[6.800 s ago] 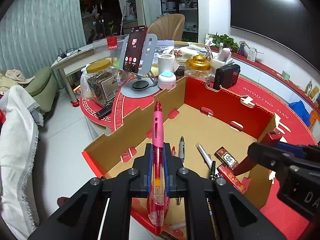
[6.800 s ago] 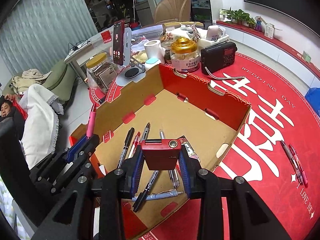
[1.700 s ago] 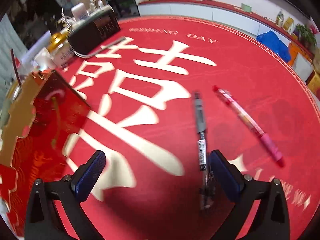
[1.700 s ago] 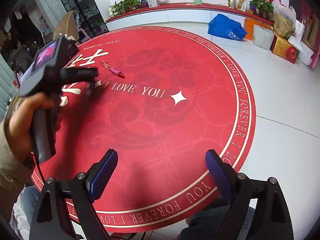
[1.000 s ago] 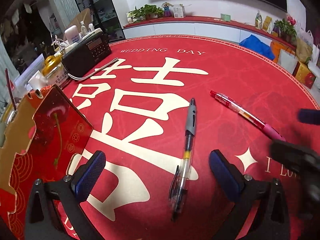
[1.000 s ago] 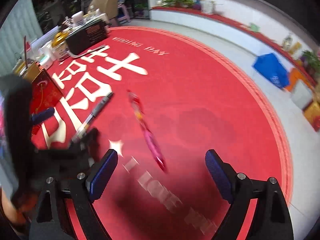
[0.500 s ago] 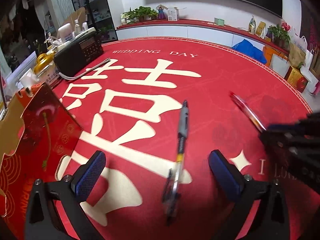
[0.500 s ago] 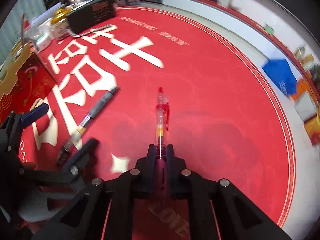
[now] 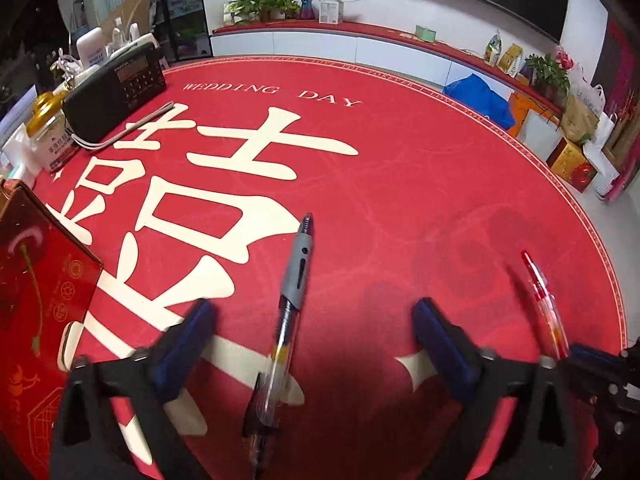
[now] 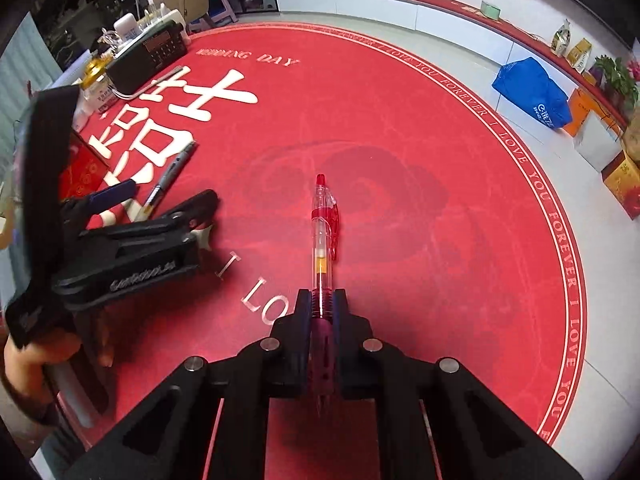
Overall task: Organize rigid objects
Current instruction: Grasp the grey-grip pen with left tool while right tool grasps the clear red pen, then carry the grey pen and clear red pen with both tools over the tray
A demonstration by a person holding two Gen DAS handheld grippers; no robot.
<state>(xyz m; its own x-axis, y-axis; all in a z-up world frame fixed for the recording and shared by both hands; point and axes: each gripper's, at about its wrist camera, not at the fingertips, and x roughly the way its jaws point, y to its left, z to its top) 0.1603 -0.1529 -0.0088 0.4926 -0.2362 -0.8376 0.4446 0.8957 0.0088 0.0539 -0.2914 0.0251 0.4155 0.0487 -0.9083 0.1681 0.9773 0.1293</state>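
The round red mat (image 9: 400,168) with its white lettering fills both views, and a red box (image 9: 36,288) stands at its left edge. The left gripper (image 9: 312,332) is spread wide just above the mat, its blue pads (image 9: 192,340) on either side of the grey pen (image 9: 294,280) without touching it; the pen lies flat on the white character, tip pointing away. The right gripper (image 10: 321,308) is pressed together on the red pen (image 10: 323,236), pinching the grip end so the clear barrel and red clip stick out forward. Whether that pen has left the mat cannot be told. Only the left view shows the box face closely, plus the black radio (image 9: 120,88) and gold-lidded jar (image 9: 48,128) behind it. Only the right view shows the hand (image 10: 36,360) holding the left gripper, and the blue bag (image 10: 532,92) on the floor past the mat's rim. Half a second ago the right gripper was already shut on the red pen; a second ago it was open with that pen lying loose. The left gripper has stayed open throughout, and now straddles the grey pen more squarely.
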